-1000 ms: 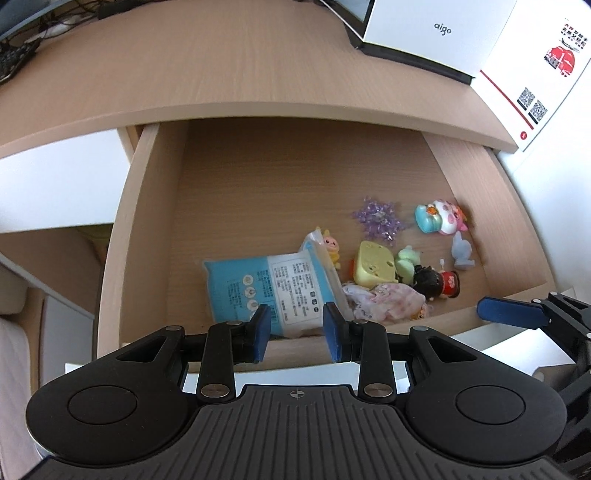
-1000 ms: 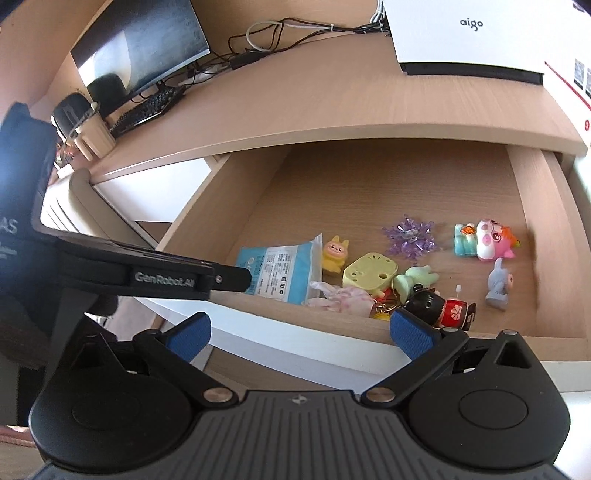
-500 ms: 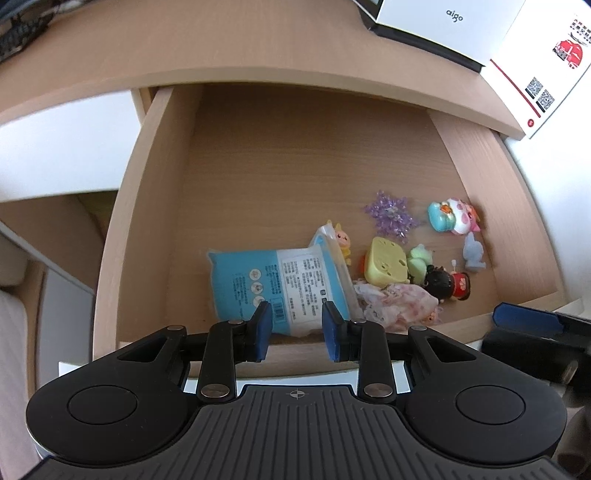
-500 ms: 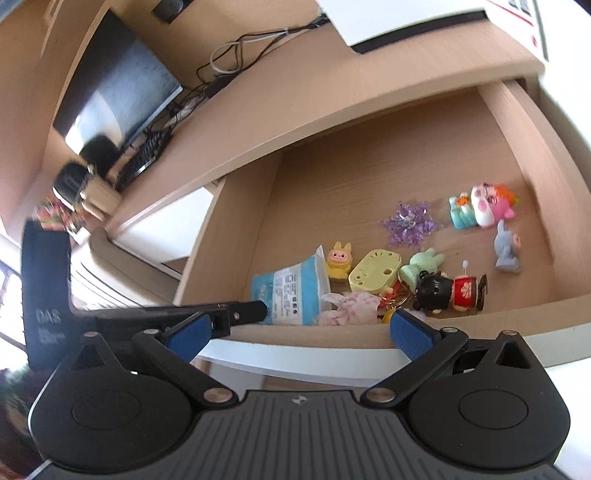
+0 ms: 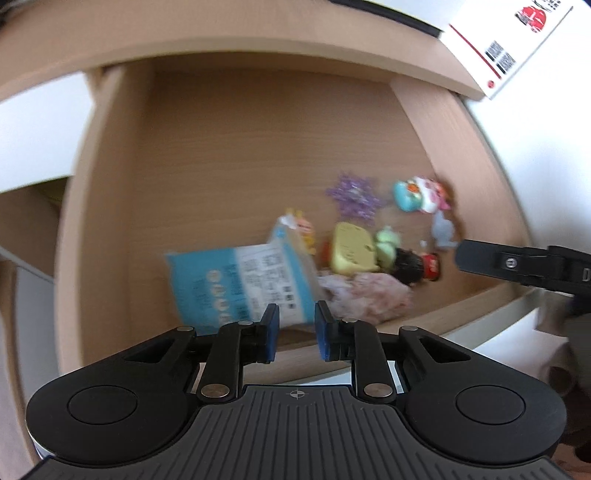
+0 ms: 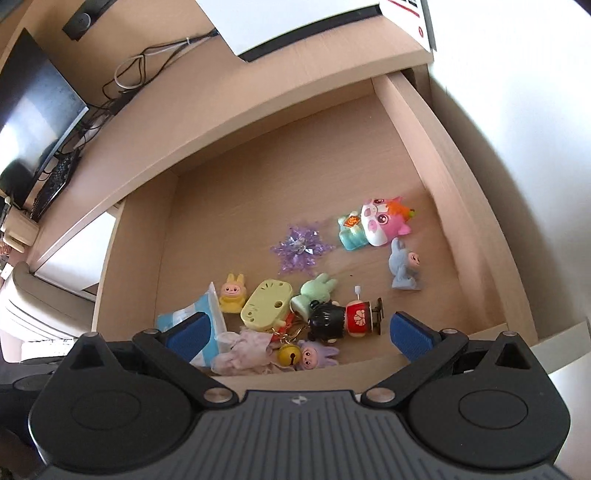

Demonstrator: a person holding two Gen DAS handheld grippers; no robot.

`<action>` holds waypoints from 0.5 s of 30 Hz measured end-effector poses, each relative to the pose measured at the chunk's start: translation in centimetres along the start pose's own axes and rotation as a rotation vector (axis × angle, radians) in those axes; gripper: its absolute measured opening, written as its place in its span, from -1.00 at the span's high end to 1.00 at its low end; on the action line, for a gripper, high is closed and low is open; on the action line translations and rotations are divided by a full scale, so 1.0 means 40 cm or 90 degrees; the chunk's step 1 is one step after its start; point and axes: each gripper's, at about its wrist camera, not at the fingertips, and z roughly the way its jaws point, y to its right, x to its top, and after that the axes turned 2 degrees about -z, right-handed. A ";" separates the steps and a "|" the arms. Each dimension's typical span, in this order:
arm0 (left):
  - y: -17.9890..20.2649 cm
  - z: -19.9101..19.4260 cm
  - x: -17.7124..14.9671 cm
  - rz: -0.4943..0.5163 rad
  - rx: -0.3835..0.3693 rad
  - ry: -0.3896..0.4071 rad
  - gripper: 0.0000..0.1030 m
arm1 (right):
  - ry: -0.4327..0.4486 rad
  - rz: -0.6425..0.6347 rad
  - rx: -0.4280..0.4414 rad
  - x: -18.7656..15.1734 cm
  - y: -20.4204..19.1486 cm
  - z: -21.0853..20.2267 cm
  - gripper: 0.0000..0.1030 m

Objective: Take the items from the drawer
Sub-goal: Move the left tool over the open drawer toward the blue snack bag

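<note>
The wooden drawer [image 5: 240, 166] stands pulled out. A blue tissue pack [image 5: 240, 284] lies at its front left. Beside it are a yellow case [image 6: 266, 304], a green bunny [image 6: 316, 291], a black-haired doll in red [image 6: 340, 319], a purple snowflake [image 6: 301, 247], a pink pig toy [image 6: 376, 221], a grey bunny [image 6: 404, 267], and a bell keychain with plush [image 6: 288, 354]. My left gripper [image 5: 295, 332] hovers over the front edge near the pack, narrowly open and empty. My right gripper [image 6: 299, 332] is wide open above the doll and keychain. One right finger [image 5: 517, 264] shows in the blurred left view.
The desk top [image 6: 221, 92] overhangs the back of the drawer. On it are a monitor [image 6: 33, 122], cables [image 6: 147, 70] and a white box [image 6: 295, 22]. A card with QR codes [image 5: 509, 48] leans at the right. A white wall [image 6: 535, 147] flanks the drawer's right side.
Both grippers have moved forward and lower over the drawer. The right one has tilted down onto the toy cluster at the front. Finger gaps are unchanged and nothing has been picked up.
</note>
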 end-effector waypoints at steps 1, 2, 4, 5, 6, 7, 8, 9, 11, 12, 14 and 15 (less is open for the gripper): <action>0.004 0.007 0.002 -0.002 -0.004 -0.009 0.55 | -0.004 0.005 0.002 0.003 0.003 0.005 -1.00; 0.006 0.013 0.008 -0.002 -0.006 -0.018 0.55 | -0.007 0.009 0.005 0.004 0.009 0.010 -1.00; 0.021 0.023 0.007 0.002 -0.007 -0.029 0.55 | -0.012 0.019 0.009 0.009 0.016 0.017 -1.00; 0.024 0.025 0.008 0.007 -0.008 -0.034 0.55 | -0.014 0.025 0.013 0.011 0.021 0.019 -1.00; 0.030 0.029 0.009 0.013 -0.009 -0.040 0.57 | -0.017 0.026 0.013 0.014 0.022 0.021 -1.00; 0.034 0.030 0.012 0.023 -0.012 -0.047 0.57 | -0.020 0.022 0.014 0.013 0.022 0.024 -1.00; 0.037 0.029 0.016 0.036 -0.021 -0.053 0.57 | -0.021 0.019 0.015 0.013 0.024 0.025 -1.00; 0.037 0.026 0.031 0.053 -0.040 -0.058 0.56 | -0.023 0.015 0.017 0.013 0.024 0.026 -1.00; 0.040 0.001 0.052 0.101 -0.057 -0.045 0.53 | -0.026 0.008 0.019 0.013 0.023 0.027 -1.00; 0.044 -0.013 0.065 0.143 -0.051 -0.032 0.53 | -0.028 0.005 0.021 0.014 0.025 0.025 -1.00; 0.053 -0.029 0.087 0.245 -0.020 -0.015 0.53 | -0.031 0.003 0.024 0.016 0.027 0.024 -1.00; 0.052 -0.030 0.099 0.298 -0.006 -0.019 0.53 | -0.033 0.003 0.024 0.018 0.027 0.025 -1.00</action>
